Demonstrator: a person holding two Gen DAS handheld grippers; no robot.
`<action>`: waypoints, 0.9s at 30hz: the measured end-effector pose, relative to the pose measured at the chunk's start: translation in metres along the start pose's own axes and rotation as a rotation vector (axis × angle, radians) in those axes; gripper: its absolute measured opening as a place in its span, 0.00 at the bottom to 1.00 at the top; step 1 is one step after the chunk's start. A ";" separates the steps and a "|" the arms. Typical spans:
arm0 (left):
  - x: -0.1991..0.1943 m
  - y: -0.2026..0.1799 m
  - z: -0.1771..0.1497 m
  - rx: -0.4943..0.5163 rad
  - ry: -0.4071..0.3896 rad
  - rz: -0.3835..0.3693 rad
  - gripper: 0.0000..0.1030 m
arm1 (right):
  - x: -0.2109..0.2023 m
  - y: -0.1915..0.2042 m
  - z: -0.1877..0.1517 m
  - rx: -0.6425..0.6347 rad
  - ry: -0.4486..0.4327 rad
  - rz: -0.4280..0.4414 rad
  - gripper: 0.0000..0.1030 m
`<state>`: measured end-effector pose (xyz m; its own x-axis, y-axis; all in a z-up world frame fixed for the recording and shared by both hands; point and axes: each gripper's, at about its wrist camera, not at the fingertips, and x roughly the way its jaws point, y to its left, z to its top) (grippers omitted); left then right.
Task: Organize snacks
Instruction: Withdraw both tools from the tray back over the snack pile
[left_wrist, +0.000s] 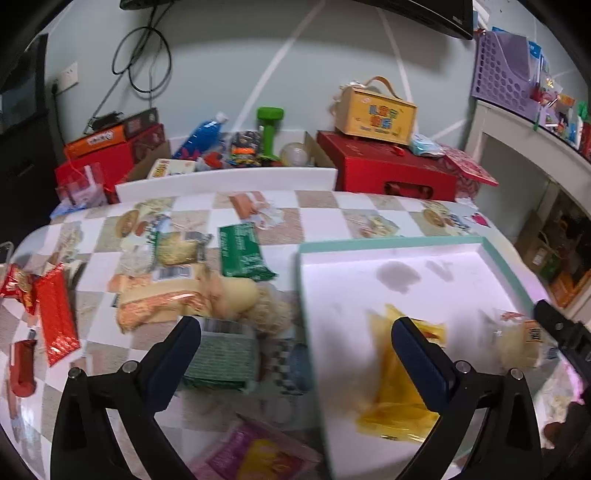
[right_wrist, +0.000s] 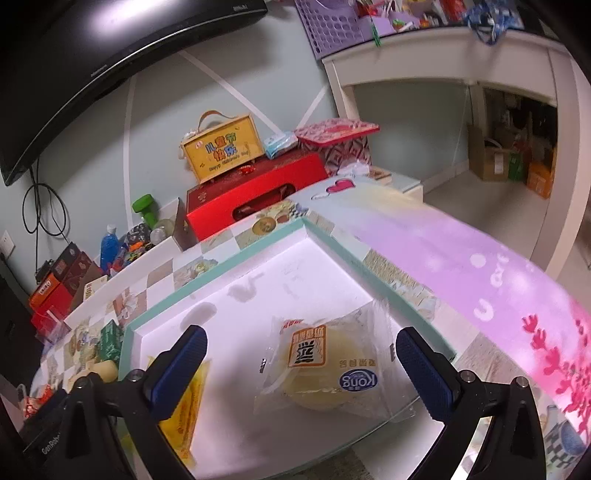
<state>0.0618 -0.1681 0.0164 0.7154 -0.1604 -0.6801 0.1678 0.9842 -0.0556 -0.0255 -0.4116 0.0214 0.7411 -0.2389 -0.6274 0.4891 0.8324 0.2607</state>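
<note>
Both grippers stood wide open w/ nothing gripped. Right gripper (right_wrist: 301, 365) hovered over the tray (right_wrist: 221, 264); clear-wrapped bun (right_wrist: 325, 373) lay flat on tray floor between its fingers, untouched. Yellow packet (left_wrist: 399, 391) lay in the tray under left gripper's (left_wrist: 295, 350) right finger, also free. Rest of snacks were still on the table (left_wrist: 321, 218) ahead & left of left gripper: green packet (left_wrist: 242, 251), red packet (left_wrist: 55, 314), more. Risk, imo: crinkly wrappers could slip from the pads if pinched at the edge; a low sweep could knock the tray rim & shift what's already in.
</note>
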 end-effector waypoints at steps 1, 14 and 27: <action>0.000 0.001 -0.001 0.001 -0.003 0.009 1.00 | -0.002 0.001 0.000 -0.007 -0.014 -0.003 1.00; -0.009 0.037 -0.002 -0.027 0.043 -0.001 1.00 | -0.015 0.035 -0.001 -0.137 -0.027 0.042 1.00; -0.029 0.093 -0.007 -0.054 0.070 0.029 1.00 | -0.014 0.083 -0.017 -0.201 0.065 0.212 1.00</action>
<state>0.0518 -0.0714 0.0264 0.6699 -0.1279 -0.7314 0.1097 0.9913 -0.0729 -0.0030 -0.3308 0.0388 0.7830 -0.0220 -0.6216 0.2207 0.9442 0.2445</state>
